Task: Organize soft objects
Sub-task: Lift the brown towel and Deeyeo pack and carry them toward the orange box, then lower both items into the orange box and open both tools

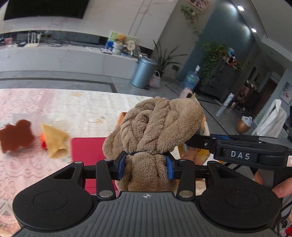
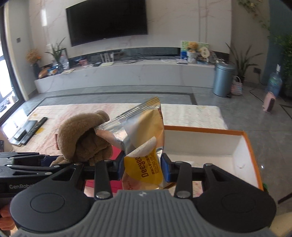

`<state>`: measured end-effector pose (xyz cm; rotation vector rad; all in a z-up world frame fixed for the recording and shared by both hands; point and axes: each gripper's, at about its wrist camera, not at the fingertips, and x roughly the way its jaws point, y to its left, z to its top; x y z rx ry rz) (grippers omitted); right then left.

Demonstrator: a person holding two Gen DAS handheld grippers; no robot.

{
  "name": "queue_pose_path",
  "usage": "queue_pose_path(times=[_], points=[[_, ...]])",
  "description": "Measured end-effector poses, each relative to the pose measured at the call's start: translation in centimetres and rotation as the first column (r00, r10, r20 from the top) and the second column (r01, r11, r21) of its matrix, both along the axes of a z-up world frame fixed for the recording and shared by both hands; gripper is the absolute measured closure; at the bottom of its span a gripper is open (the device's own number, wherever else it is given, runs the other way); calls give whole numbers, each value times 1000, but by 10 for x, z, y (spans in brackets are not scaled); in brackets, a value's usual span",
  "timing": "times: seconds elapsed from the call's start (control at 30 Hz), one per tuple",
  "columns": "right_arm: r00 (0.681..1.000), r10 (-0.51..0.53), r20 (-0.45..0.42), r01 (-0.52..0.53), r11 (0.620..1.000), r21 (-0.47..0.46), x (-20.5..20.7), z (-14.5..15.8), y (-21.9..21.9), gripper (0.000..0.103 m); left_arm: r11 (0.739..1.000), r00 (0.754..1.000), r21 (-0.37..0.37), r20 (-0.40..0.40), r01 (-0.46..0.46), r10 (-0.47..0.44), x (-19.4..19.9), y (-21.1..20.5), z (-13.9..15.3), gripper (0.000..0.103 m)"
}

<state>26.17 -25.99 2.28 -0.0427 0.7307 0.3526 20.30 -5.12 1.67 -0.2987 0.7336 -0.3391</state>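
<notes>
My left tongs (image 1: 147, 164) pinch the brown plush toy (image 1: 155, 124) at its narrow waist — its knotted bulk bulges ahead of the blue pads. My right tongs (image 2: 143, 168) pinch a yellow snack packet (image 2: 144, 145), its silver top edge fanned forward and touching the plush just to their left. The white box with an orange rim (image 2: 246, 144) lies ahead-right of the right tongs. Ahead-left of the left tongs, on the lace tablecloth (image 1: 73, 104) — a brown felt shape (image 1: 17, 135) and a tan cloth (image 1: 54, 141).

Daylight floods in from a window (image 2: 5, 87) at far left; two ceiling spotlights (image 1: 240, 8) glare upper right. Fisheye bends the edges, and motion blur smears the tabletop at left.
</notes>
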Motion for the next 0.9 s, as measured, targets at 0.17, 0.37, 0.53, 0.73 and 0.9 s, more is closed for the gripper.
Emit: queue_pose_path(times=[0.17, 0.37, 0.53, 0.73, 0.9], points=[[996, -74, -58, 74, 997, -3, 28, -13, -34, 63, 997, 996, 40, -61, 66, -64, 39, -33, -11, 54], [983, -141, -117, 135, 989, -57, 72, -37, -60, 63, 984, 991, 154, -115, 89, -72, 81, -66, -30, 54], [972, -178, -154, 161, 980, -119, 103, -62, -71, 63, 976, 984, 175, -143, 133, -108, 100, -83, -43, 54], [958, -206, -201, 168, 968, -188, 125, -83, -82, 63, 958, 974, 222, -174, 184, -146, 113, -100, -57, 54], [946, -223, -236, 169, 959, -229, 136, -102, -91, 63, 945, 966, 251, -203, 212, -163, 122, -114, -66, 54]])
